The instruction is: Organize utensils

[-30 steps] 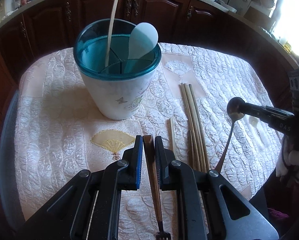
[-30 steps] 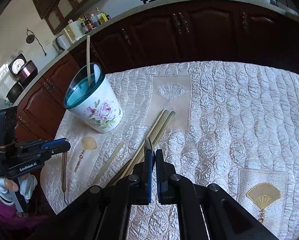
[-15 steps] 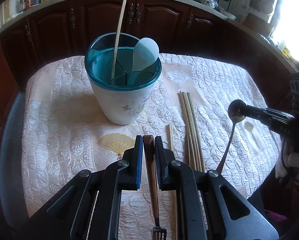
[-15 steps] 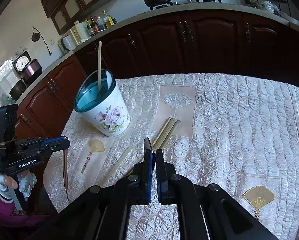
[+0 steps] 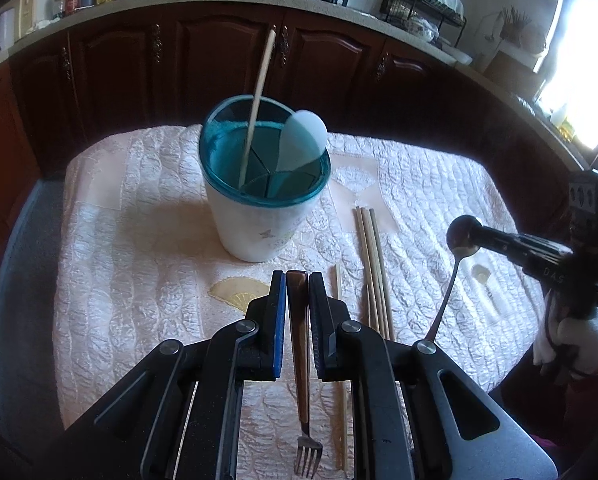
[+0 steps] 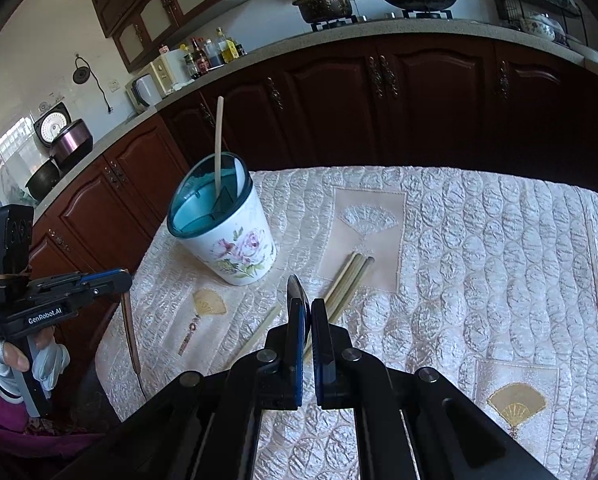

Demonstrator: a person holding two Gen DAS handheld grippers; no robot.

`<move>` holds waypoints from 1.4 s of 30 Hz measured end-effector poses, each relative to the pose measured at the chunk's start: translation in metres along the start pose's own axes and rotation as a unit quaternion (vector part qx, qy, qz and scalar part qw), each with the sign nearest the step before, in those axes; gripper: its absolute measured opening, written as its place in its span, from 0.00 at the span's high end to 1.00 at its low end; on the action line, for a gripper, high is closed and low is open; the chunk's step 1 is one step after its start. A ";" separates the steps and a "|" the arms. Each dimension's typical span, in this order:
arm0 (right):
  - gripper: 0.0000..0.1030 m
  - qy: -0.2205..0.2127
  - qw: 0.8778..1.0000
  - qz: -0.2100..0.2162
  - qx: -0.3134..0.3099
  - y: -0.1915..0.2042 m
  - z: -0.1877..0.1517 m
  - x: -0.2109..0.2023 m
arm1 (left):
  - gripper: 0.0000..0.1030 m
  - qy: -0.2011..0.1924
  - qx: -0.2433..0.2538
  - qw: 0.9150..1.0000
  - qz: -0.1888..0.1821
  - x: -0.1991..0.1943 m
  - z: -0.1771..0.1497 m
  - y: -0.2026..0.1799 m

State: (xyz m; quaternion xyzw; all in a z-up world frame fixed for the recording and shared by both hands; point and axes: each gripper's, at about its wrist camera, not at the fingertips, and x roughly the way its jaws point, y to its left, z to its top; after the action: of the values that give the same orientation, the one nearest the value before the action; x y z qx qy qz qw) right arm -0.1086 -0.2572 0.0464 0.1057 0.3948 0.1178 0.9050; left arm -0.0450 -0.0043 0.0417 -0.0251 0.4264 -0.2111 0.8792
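Observation:
A white floral utensil holder (image 5: 259, 200) with a teal divided rim stands on the quilted table; it also shows in the right wrist view (image 6: 227, 236). It holds one chopstick (image 5: 257, 96) and a white rice paddle (image 5: 303, 140). My left gripper (image 5: 297, 280) is shut on a wooden-handled fork (image 5: 303, 380), tines hanging down, above the table in front of the holder. My right gripper (image 6: 306, 312) is shut on a metal spoon (image 6: 297, 292), bowl up; it shows in the left wrist view (image 5: 459, 248) to the right. Loose chopsticks (image 5: 373, 264) lie right of the holder.
The table (image 6: 479, 260) has a pale quilted cloth with fan patches. Another single chopstick (image 5: 341, 360) lies near the left gripper. Dark wooden cabinets (image 6: 399, 100) and a counter with pots and bottles run behind the table.
Both grippers have risen and pulled back from the table with their utensils, so the holder looks smaller and farther. The fork and spoon stay gripped.

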 end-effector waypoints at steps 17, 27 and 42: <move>0.97 -0.029 0.999 0.018 -0.030 0.030 0.029 -0.010 | 0.91 -0.044 -0.008 0.999 -0.011 -0.054 0.013 0.009; 0.97 -0.048 0.998 0.022 -0.046 0.047 0.060 -0.003 | 0.91 -0.085 -0.002 0.996 -0.008 -0.087 0.038 0.017; 0.97 -0.073 0.995 0.017 -0.065 0.069 0.104 0.008 | 0.91 -0.141 0.005 0.990 0.002 -0.128 0.087 0.026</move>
State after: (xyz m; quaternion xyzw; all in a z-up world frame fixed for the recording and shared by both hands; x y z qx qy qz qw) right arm -0.0352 -0.1992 0.1301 0.0616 0.3174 0.1505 0.9343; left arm -0.0402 0.0581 0.1859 -0.0496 0.2970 -0.2052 0.9313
